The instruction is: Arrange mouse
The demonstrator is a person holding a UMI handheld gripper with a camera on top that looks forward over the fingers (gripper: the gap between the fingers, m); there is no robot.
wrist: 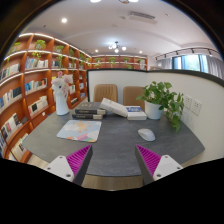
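A small grey mouse [147, 134] lies on the grey table [112, 150], toward the right, in front of a potted plant. A light patterned mouse mat [79, 130] lies on the table to the left. My gripper [113, 160] is open and empty, its magenta pads [79, 160] spread wide above the table's near edge. The mouse is beyond the right finger, the mat beyond the left finger.
A stack of books [89, 110] and a white box [121, 108] sit at the back of the table. A potted plant [163, 100] stands at the right. A white figurine [61, 95] stands at the back left. Bookshelves [25, 85] line the left wall. Two chairs stand behind the table.
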